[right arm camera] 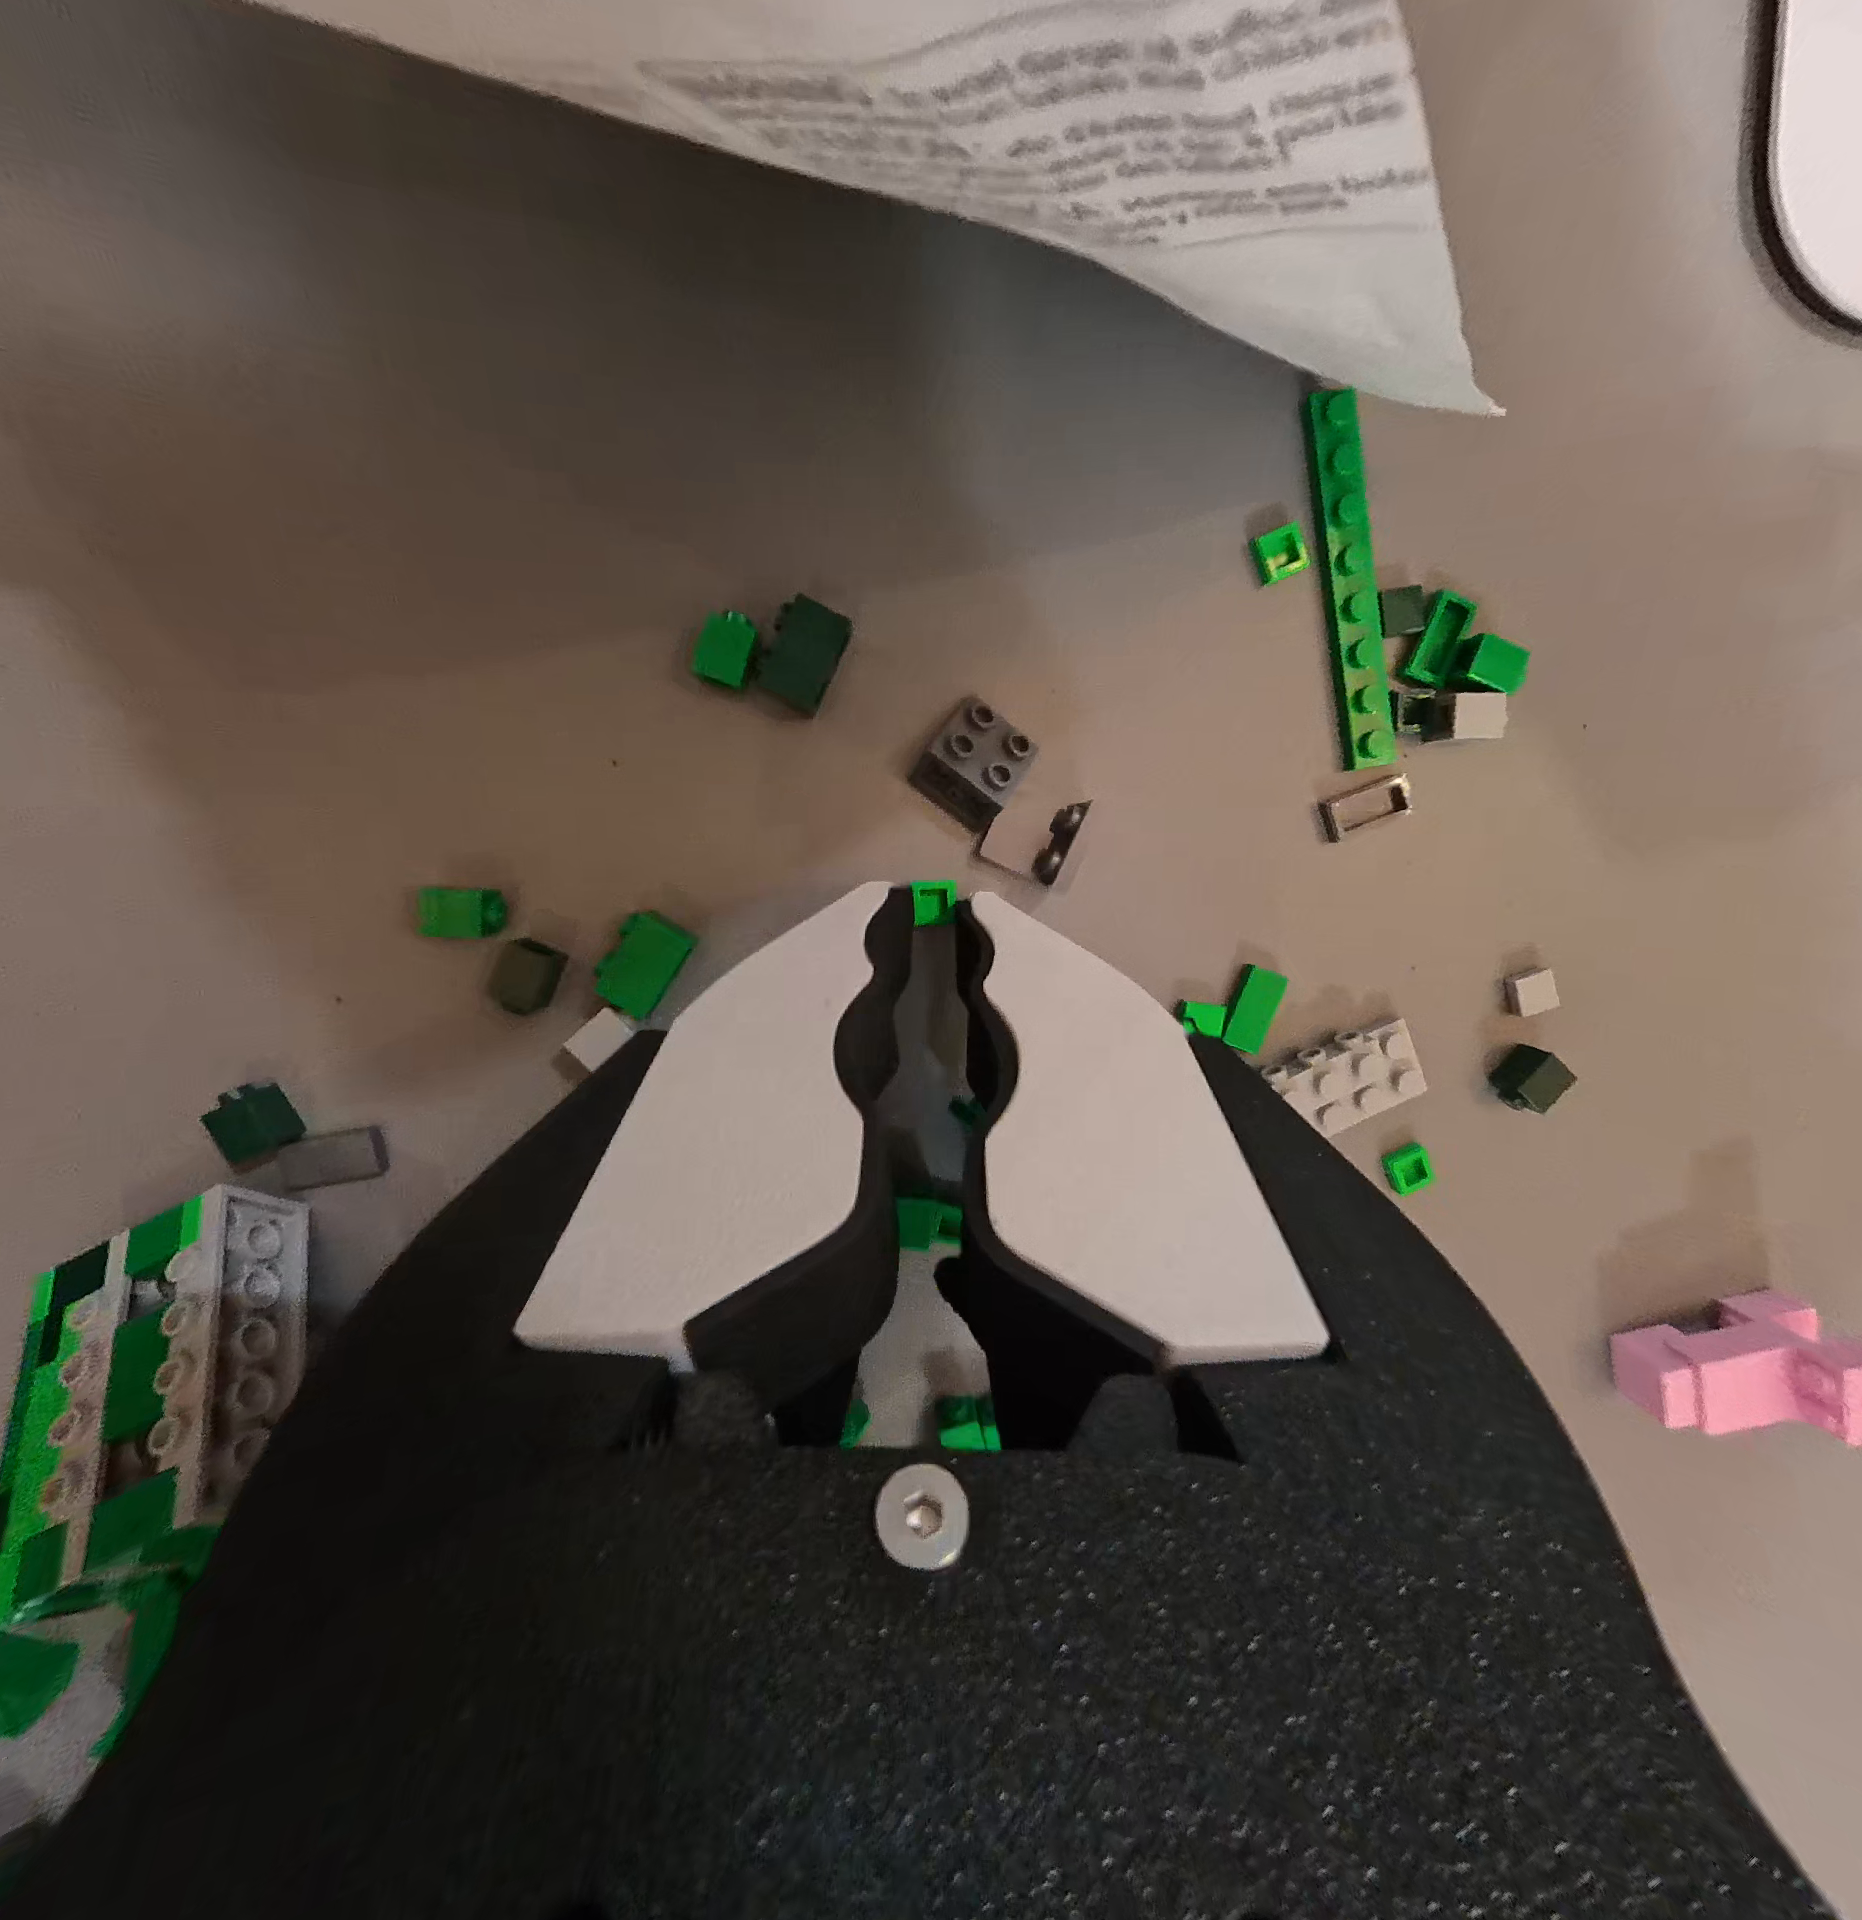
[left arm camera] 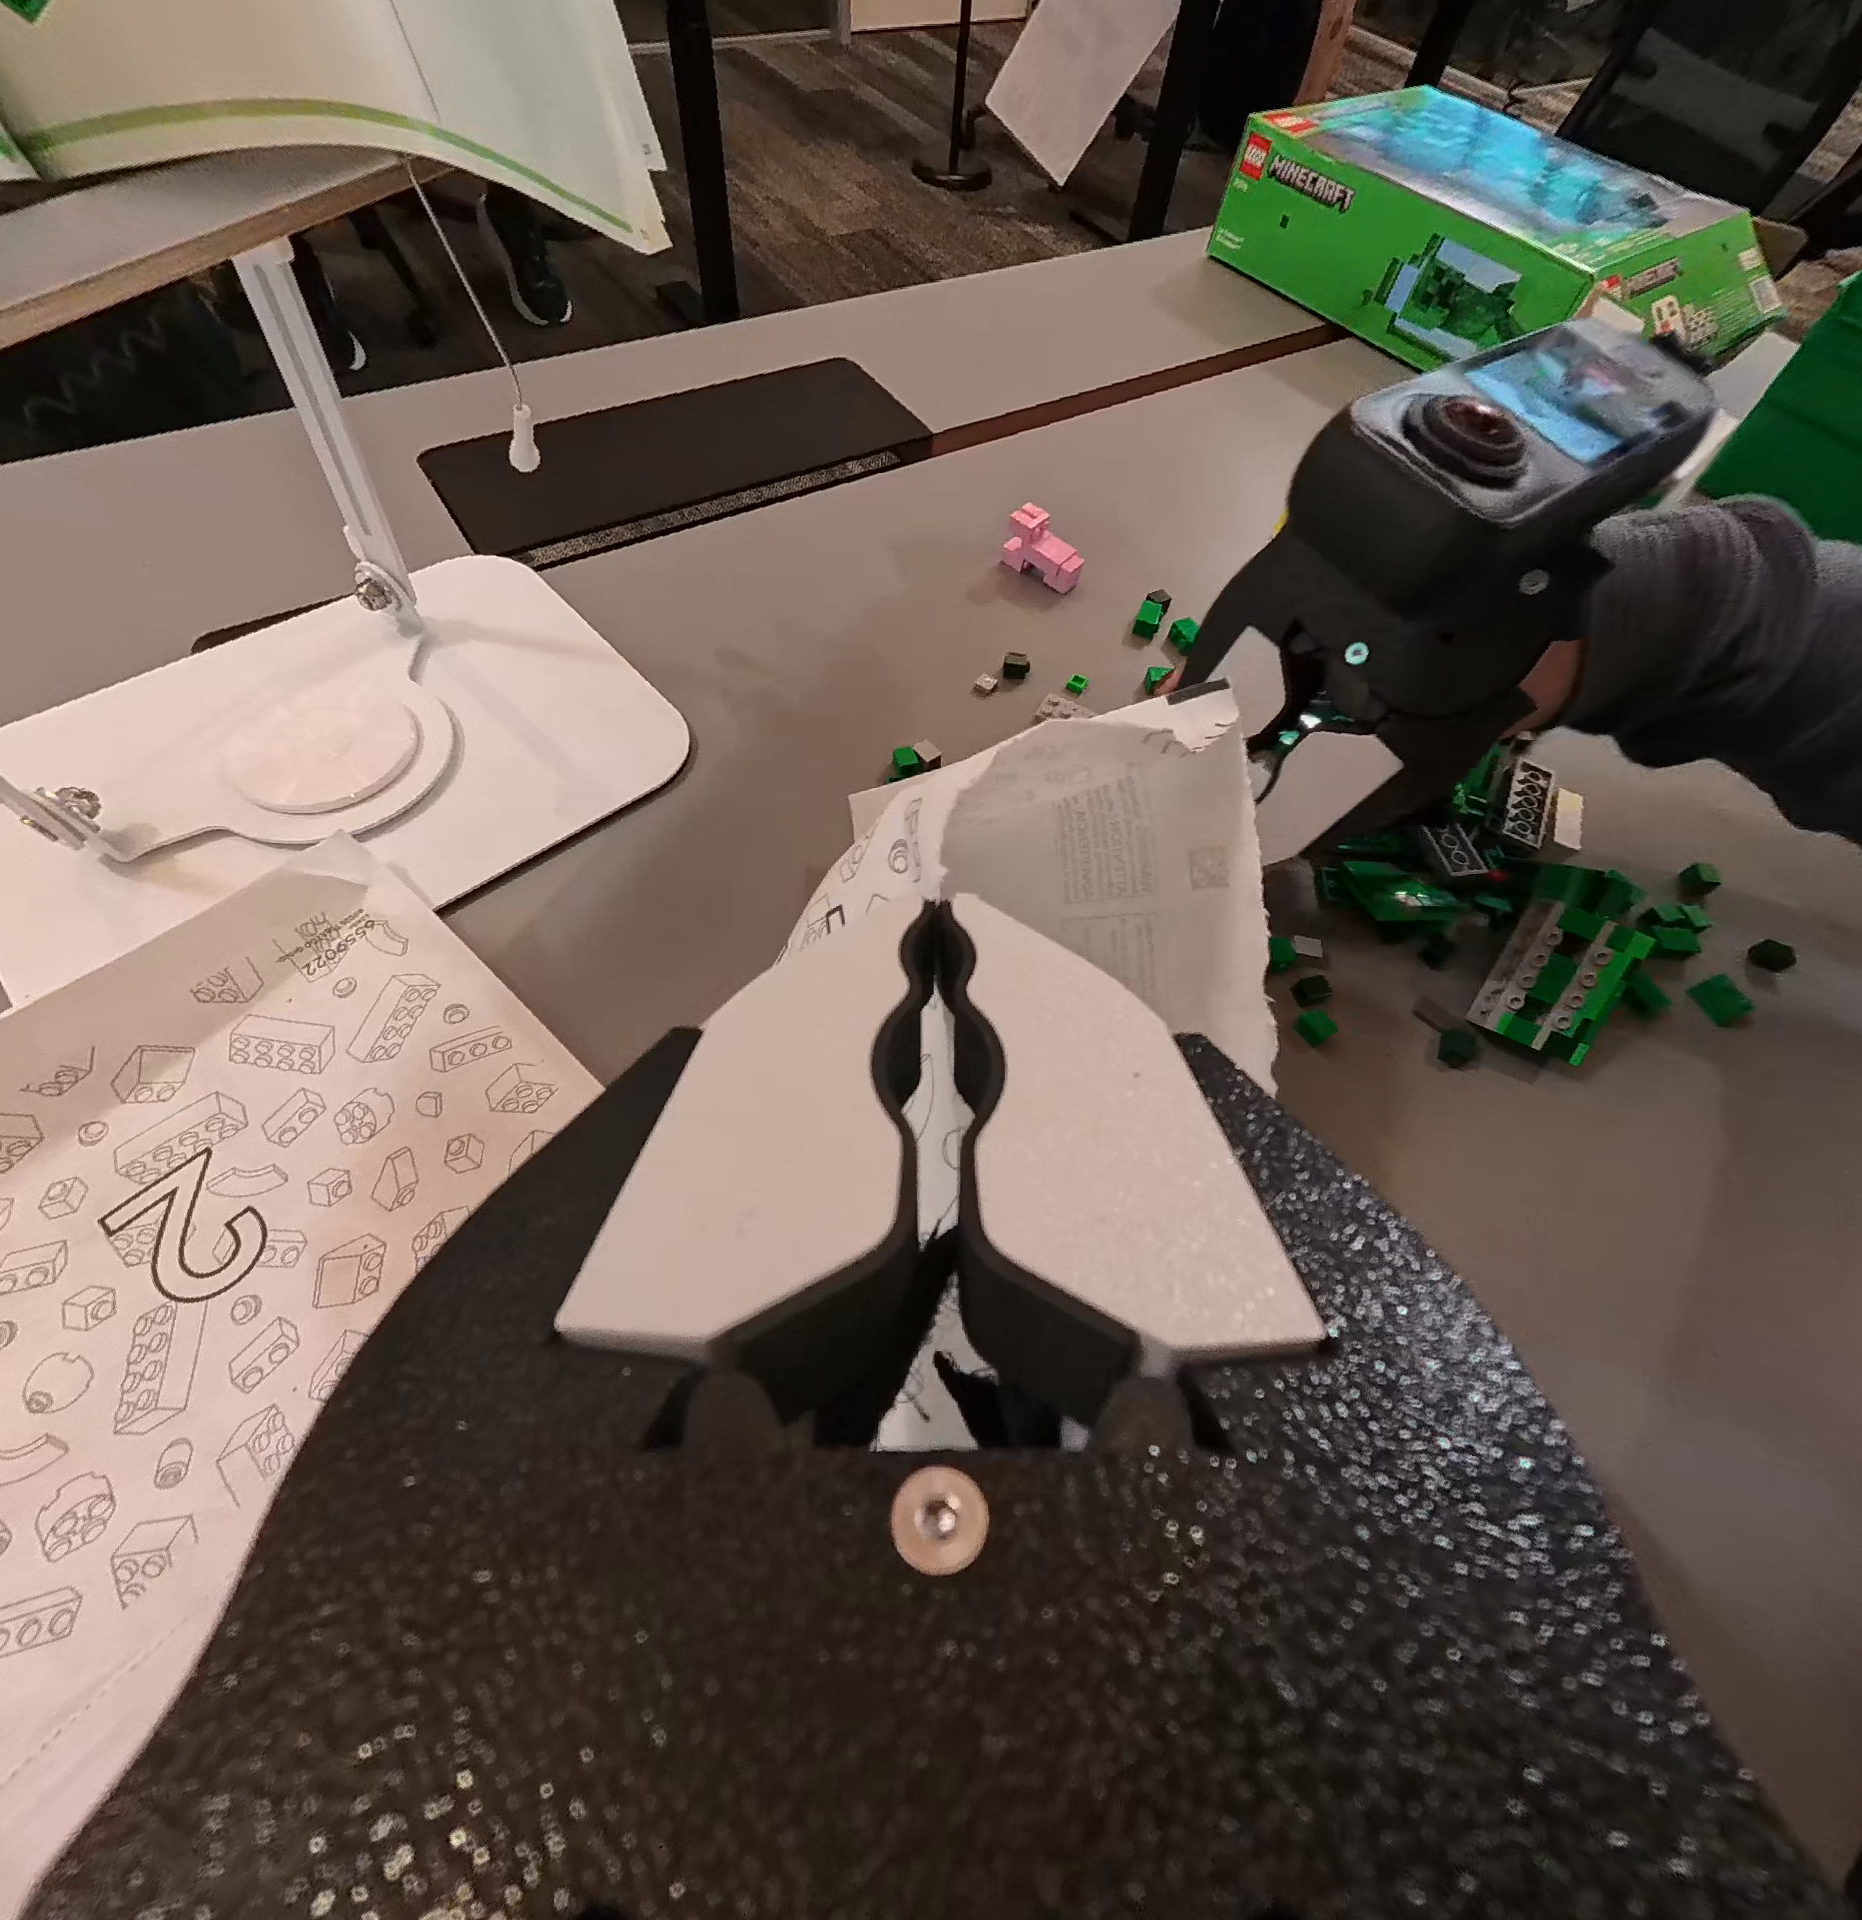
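My left gripper (left arm camera: 937, 909) is shut on a torn white paper bag (left arm camera: 1114, 852) and holds it up above the grey table (left arm camera: 802, 623). The bag's printed side also hangs at the top of the right wrist view (right arm camera: 1114, 156). My right gripper (right arm camera: 932, 920) is shut on a small bright green brick (right arm camera: 932, 900) pinched at its fingertips, low over scattered bricks. It shows in the left wrist view (left arm camera: 1270, 758), held by a gloved hand just behind the bag. A grey square brick (right arm camera: 974, 764) lies just ahead of it.
A second printed paper bag (left arm camera: 179, 1195) lies at the left by a white stand base (left arm camera: 335, 727). A pile of green and grey bricks (left arm camera: 1529, 935), a long green plate (right arm camera: 1348, 582) and a pink model (right arm camera: 1758, 1371) lie around. A green box (left arm camera: 1478, 229) sits at the far edge. One gripper's finger ends stand about 20 cm off the other's.
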The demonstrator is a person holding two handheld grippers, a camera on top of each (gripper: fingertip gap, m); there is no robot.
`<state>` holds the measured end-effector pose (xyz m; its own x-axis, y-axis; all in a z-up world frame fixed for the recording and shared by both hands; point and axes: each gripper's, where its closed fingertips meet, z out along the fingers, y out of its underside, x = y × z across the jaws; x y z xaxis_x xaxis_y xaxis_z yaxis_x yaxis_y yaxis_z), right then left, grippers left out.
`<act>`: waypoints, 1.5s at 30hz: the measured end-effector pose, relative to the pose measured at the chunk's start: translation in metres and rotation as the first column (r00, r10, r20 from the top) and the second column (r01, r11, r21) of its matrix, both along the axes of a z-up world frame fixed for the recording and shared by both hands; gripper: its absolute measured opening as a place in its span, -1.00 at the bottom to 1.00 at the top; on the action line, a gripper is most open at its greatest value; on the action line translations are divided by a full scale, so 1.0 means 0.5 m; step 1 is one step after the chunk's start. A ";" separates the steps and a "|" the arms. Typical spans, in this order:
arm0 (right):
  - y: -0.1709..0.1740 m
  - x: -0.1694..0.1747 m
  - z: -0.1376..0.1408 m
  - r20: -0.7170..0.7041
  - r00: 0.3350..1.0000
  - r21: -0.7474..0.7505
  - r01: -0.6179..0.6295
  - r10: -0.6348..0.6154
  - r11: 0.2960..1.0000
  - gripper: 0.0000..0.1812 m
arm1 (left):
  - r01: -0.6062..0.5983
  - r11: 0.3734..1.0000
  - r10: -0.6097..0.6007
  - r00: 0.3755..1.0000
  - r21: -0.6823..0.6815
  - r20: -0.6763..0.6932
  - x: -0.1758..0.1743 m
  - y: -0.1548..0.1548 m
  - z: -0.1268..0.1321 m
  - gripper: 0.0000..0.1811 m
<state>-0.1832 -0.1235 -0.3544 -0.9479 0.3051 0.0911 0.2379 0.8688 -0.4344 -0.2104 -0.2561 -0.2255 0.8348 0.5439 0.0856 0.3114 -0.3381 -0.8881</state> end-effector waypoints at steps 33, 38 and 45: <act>-0.123 0.065 0.272 -0.576 0.810 -0.394 -0.157 -0.110 0.906 -0.64 | 0.004 1.000 -0.004 1.000 0.004 -0.016 0.002 0.006 0.005 -1.00; 0.058 0.073 0.257 -0.517 0.720 -0.576 0.108 -0.463 0.810 -0.65 | -0.003 1.000 0.003 0.999 0.008 -0.033 -0.003 0.011 0.005 -1.00; 0.181 0.101 0.264 -0.426 0.542 -0.809 0.130 -0.724 0.574 -0.68 | -0.020 1.000 0.019 0.999 -0.014 -0.050 -0.004 -0.001 0.009 -1.00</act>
<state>-0.1326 -0.0332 -0.2225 -0.3989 0.8962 0.1943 -0.1185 0.1598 -0.9800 -0.2121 -0.2565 -0.2212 0.8272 0.5607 0.0356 0.2729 -0.3457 -0.8978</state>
